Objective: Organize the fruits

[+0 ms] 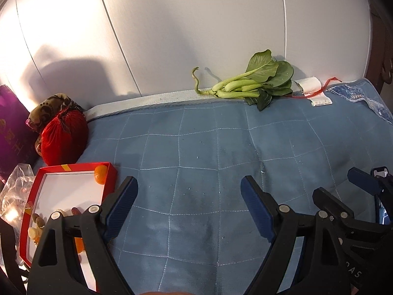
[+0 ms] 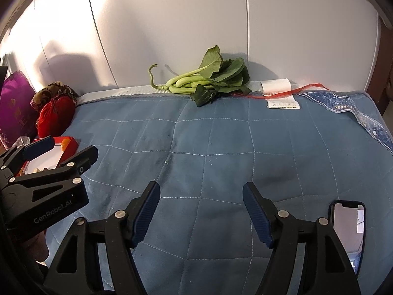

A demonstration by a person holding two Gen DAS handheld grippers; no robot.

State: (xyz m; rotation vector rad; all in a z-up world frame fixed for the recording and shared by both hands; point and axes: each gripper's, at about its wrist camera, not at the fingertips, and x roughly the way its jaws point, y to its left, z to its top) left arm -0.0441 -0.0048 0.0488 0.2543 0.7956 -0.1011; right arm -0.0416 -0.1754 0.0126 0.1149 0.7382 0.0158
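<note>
Blue quilted mattress (image 1: 196, 147) bears leafy greens (image 1: 255, 83) and red tray (image 1: 34, 189).

Warm light comes from the upper left and blows out the wall (image 1: 61, 29) there in both views; right of that glare the wall greys. A soft blocky shadow falls on the wall below the glare. The quilt (image 1: 208, 147) under the wall is dim but sharp. Fisheye bends the wall's seams, and the corners go black
</note>
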